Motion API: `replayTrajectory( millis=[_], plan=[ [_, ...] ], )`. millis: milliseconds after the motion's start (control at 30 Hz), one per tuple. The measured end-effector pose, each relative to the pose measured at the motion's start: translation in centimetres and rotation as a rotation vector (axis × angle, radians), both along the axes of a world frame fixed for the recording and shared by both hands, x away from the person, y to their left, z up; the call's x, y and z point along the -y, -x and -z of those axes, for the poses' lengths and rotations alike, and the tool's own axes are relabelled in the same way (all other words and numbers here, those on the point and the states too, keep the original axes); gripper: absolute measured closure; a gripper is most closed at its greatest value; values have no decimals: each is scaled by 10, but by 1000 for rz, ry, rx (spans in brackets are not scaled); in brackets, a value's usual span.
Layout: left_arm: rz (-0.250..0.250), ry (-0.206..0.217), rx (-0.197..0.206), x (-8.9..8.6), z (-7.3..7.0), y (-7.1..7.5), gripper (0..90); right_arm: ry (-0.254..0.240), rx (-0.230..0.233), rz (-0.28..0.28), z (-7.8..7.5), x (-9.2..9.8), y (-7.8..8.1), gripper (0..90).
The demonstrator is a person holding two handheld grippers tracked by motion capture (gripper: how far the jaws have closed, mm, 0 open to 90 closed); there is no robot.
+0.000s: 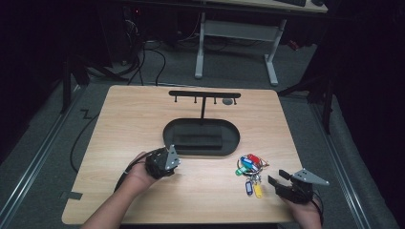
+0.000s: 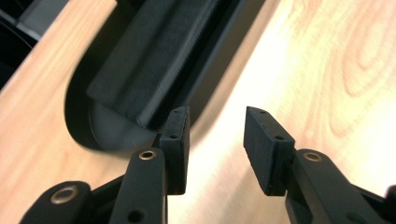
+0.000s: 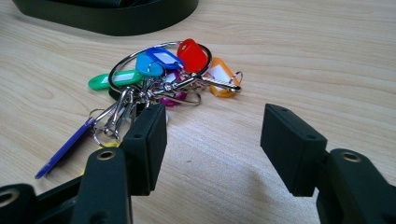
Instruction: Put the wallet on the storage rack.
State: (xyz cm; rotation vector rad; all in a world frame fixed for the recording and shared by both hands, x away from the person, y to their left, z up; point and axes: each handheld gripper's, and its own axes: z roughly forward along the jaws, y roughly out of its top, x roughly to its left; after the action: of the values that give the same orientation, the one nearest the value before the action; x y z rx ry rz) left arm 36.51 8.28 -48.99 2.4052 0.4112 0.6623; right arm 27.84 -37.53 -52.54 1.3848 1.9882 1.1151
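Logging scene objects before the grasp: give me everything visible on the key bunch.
The key bunch is a large silver metal ring with smaller rings and clips, carrying plastic tags in red, blue, light blue, green, orange, purple, magenta and yellow, several with white label inserts. It lies flat in a loose heap on the wooden table, near the black oval tray but apart from it. The right gripper is open and low over the table just short of it; whether its left jaw touches a tag is unclear. Nothing holds the bunch.
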Motion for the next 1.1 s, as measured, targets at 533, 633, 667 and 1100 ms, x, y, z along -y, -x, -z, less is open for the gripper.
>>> replayTrajectory(
  millis=[533, 633, 667, 1100],
  plan=[
    [-130, 260, -105, -45, 27, 58, 547, 9, -5, -18, 0, -3, 0, 413],
    [-128, 266, -90, -47, 24, 64, 505, 15, -8, -18, 0, -3, -1, 413],
    [-129, 274, -97, -48, 24, 64, 502, 17, -9, -17, 0, -4, -1, 413],
    [-106, 279, -150, -45, 29, 59, 427, 42, -17, 6, 0, -6, -3, 405]
  ],
)
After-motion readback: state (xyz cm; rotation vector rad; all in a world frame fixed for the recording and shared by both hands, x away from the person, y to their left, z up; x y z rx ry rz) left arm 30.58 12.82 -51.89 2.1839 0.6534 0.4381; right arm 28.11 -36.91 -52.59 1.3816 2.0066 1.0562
